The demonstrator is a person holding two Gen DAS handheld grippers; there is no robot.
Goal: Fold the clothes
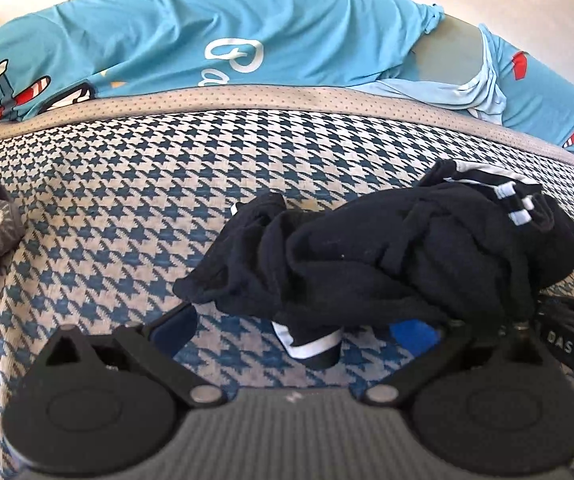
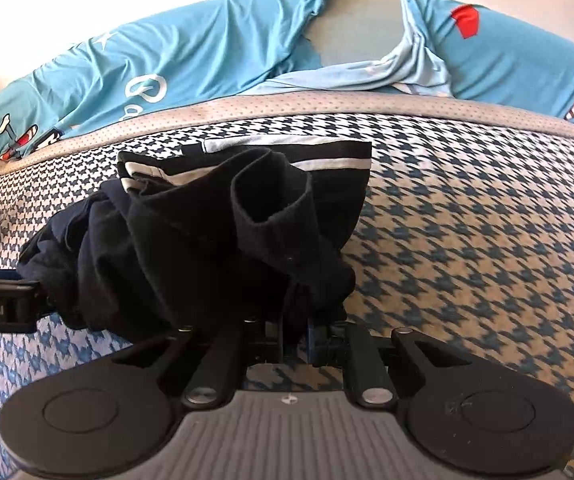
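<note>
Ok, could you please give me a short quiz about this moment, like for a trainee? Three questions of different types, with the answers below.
1. True or false: the right gripper is shut on the black garment.
2. Which pattern does the cover under the garment have? A) wide stripes B) houndstooth check C) flowers
3. Fill in: the narrow stripes along the garment's edge are ____.

Key: 1 true; 2 B; 3 white.
</note>
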